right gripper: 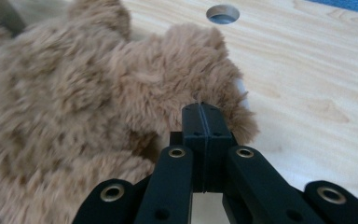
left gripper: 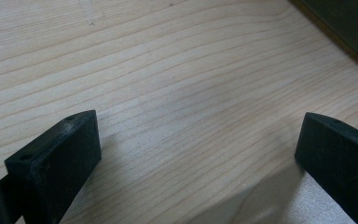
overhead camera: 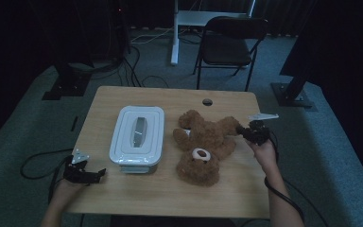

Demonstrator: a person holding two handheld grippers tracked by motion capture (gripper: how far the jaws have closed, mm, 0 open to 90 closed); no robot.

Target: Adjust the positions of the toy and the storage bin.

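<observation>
1. Forearms come in from the near edge of the wooden table, one on each side of the teddy bear, which serves as the landmark here.
2. Nearest, well to the left of the bear, the left gripper rests low over the table close to its near-left corner. In the left gripper view its two black jaws stand wide apart with nothing between them but bare wood grain.
3. Next out, the bear lies on its back on the table, right of centre. Its head, with a pale muzzle, points toward the near edge and its legs point toward the far edge.
4. Just left of the bear sits a white lidded container with a grey handle along its lid; it is close beside the bear, and whether they touch I cannot tell.
5. At the bear's right side, the right gripper meets one outstretched plush limb. In the right gripper view its jaws are pressed together with their tips buried in the brown fur; whether any fur is actually pinched between them I cannot tell.
6. Beyond the bear's legs, a round hole opens in the tabletop near the far edge.
7. Farther still, past the table, a black folding chair stands on the grey carpet.
</observation>
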